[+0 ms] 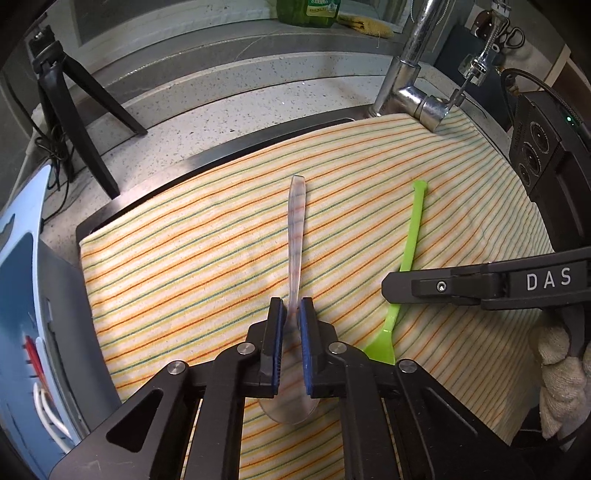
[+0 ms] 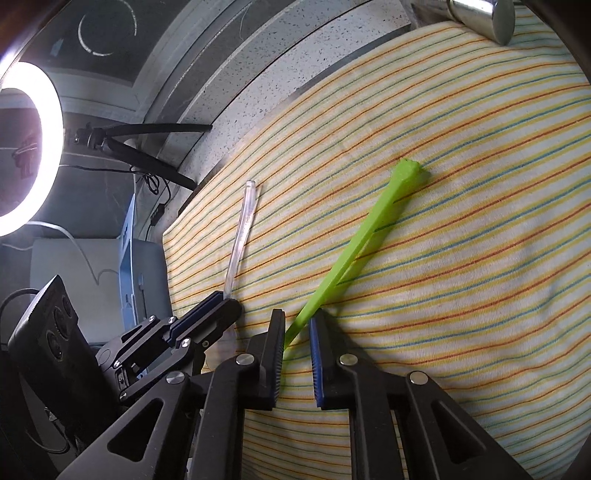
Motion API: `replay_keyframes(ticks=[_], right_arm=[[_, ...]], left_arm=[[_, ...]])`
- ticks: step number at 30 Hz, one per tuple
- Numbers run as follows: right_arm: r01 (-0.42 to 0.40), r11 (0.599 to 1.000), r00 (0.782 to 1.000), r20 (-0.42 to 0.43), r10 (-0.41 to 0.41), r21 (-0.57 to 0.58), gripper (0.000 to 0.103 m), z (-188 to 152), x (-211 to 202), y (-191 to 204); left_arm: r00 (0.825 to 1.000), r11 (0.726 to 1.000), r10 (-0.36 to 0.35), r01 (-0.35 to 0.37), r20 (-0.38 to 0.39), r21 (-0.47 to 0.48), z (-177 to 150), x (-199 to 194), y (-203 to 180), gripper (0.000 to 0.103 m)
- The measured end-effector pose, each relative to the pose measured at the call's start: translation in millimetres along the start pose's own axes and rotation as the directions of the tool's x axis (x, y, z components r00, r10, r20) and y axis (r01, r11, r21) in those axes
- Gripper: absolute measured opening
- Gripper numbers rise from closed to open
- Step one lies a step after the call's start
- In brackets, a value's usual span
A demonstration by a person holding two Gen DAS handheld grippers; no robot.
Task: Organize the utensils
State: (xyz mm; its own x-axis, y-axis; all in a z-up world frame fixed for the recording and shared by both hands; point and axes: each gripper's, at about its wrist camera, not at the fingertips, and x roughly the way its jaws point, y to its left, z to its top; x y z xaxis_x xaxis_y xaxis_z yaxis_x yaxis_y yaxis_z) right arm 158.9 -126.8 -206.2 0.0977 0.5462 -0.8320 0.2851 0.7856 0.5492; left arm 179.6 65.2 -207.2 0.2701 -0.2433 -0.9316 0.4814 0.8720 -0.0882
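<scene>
A clear plastic spoon (image 1: 295,229) lies on the striped cloth (image 1: 184,258) with its handle pointing away. My left gripper (image 1: 291,304) is shut on its neck, and the bowl (image 1: 290,410) shows under the fingers. To its right lies a green plastic spoon (image 1: 413,229); my right gripper (image 1: 388,291) comes in from the right over its lower handle. In the right wrist view the green spoon (image 2: 369,229) runs slantwise between the two pads of my right gripper (image 2: 298,315), touching both. My left gripper (image 2: 221,299) grips the clear spoon (image 2: 242,229) at the left.
The cloth (image 2: 461,258) covers a sink beneath a chrome faucet (image 1: 410,74). A black tripod (image 1: 74,103) stands on the speckled counter at the left, with a ring light (image 2: 33,147) beyond. A green bottle (image 1: 306,11) stands at the back. A gloved hand (image 1: 561,369) holds the right tool.
</scene>
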Motion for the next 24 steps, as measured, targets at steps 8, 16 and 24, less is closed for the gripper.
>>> replay_keyframes(ticks=[8,16,24], right_arm=[[-0.014,1.0,1.0,-0.003,0.014,-0.027,0.008,-7.3,-7.5,-2.5],[-0.038,0.999,0.999,-0.016,0.038,-0.032,0.006,-18.3,-17.5,-11.1],[-0.041,0.998,0.999,-0.024,0.04,-0.041,0.006,-22.6,-19.3,-13.4]], left_arm=[[1.0,1.0,-0.02,0.02,-0.011,0.006,-12.6,-7.0,-10.7,0.006],[0.993,0.985,-0.121,0.121,0.012,-0.124,-27.5,-14.2,-6.5,0.006],[0.995,0.985,-0.1,0.099,0.0,-0.144,-25.7,-7.3,-13.1,0.006]])
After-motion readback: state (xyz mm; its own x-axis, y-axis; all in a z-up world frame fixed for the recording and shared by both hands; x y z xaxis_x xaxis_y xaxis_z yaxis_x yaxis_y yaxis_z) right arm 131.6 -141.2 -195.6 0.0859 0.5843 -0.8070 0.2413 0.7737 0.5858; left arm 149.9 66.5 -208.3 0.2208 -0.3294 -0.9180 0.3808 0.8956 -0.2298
